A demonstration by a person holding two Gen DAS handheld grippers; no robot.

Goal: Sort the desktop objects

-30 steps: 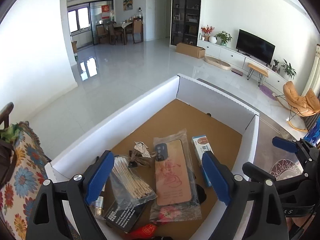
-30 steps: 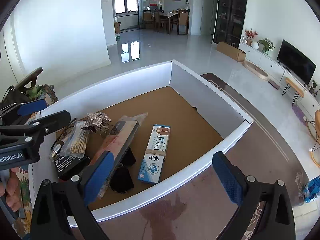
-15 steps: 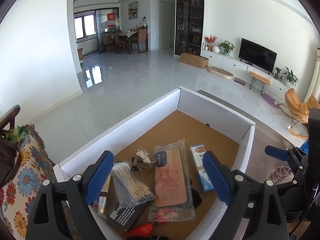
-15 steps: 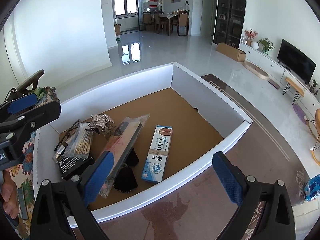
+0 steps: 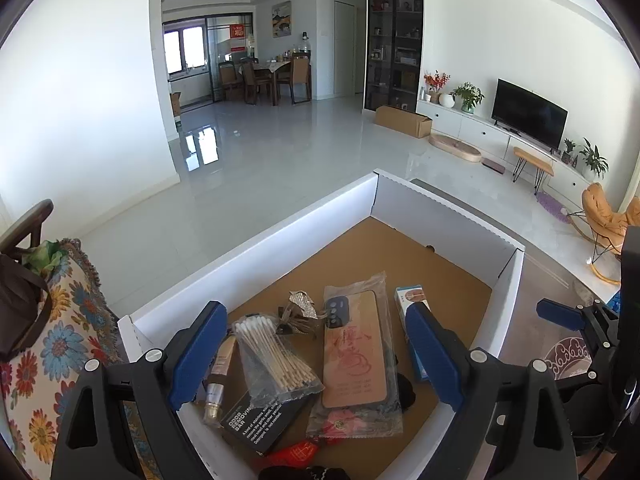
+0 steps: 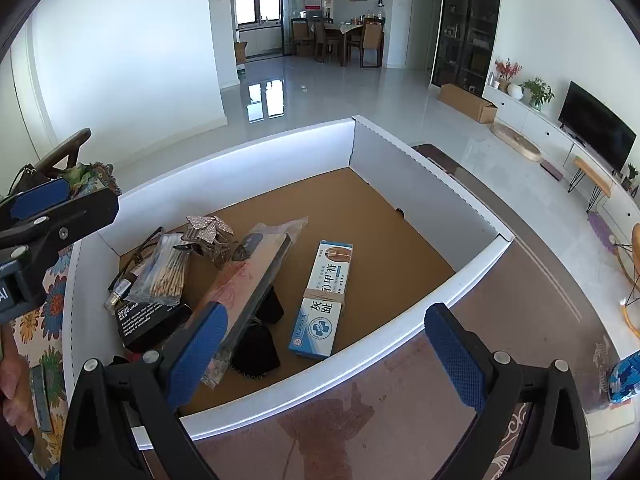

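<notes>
While both our grippers hang wide and empty over the white box [image 6: 420, 184] | left gripper [image 5: 312, 354], right gripper [image 6: 324, 354] | cotton swabs [image 5: 276, 354] overlap black carton [image 5: 256, 420] | phone case [image 5: 352, 350] tilted on black pouches [image 6: 256, 350] | medicine box [image 6: 324, 300] flat beside it, long axis toward the far wall

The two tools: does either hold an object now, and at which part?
Nothing is held. The left tool and the right tool both stand open above the white box, with no object pressed between their pads.
</notes>
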